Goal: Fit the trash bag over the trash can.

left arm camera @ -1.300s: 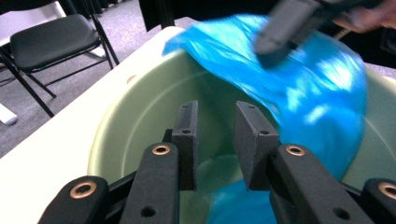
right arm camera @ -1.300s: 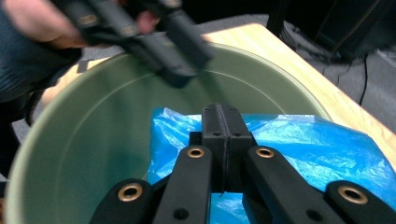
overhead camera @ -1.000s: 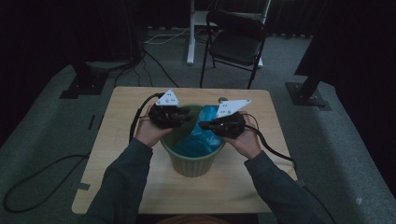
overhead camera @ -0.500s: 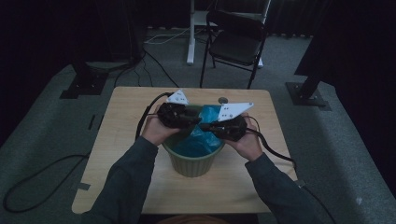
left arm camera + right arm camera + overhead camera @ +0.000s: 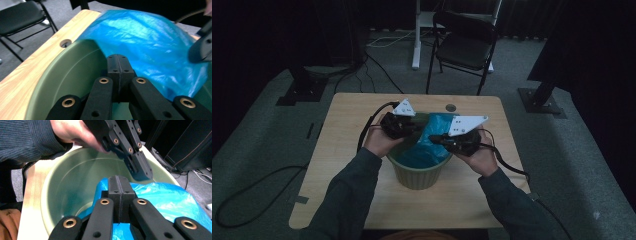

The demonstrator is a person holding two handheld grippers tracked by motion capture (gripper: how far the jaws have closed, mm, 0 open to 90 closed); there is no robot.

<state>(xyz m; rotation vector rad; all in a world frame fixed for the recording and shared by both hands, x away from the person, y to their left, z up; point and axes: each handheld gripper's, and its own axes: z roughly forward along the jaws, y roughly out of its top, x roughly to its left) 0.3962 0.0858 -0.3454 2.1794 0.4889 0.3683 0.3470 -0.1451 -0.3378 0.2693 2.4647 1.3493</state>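
While working over the green bin [image 5: 418, 176] at the middle of the surface [image 5: 347, 131], with a blue bag [image 5: 428, 150] bunched in its right half and rising above the far rim.

Left tool [image 5: 414, 129] at the bin's left rim, pointing right toward the bag. Jaws just closed, now pressed flat together. Looking along that tool [image 5: 121, 60]: tips right at the near edge of the bag [image 5: 147, 42], where the film meets the bare inner wall of the bin [image 5: 75, 72]. No telling whether a thin fold of film is caught between the pads.

Right tool [image 5: 435, 138] at the right rim, pointing left, jaws likewise squeezed fully together and lying on top of the bag. Looking along it [image 5: 119, 182]: blue film [image 5: 172, 200] under and to the right of the tips, bare green wall [image 5: 72, 185] to the left. Again impossible to say whether film is pinched. Left tool [image 5: 142, 171] just beyond, close to the right one but apart.

Deciding relation: bag to the right of the left tool and directly under the right one, so nearer the right hand. Uncovered wall and rim all on the left hand's side. Bag's bulk running from the far rim down into the bin. Judged as lining the bin, so next likely a pull of the bag's loose edge leftward, across the opening toward the bare rim.
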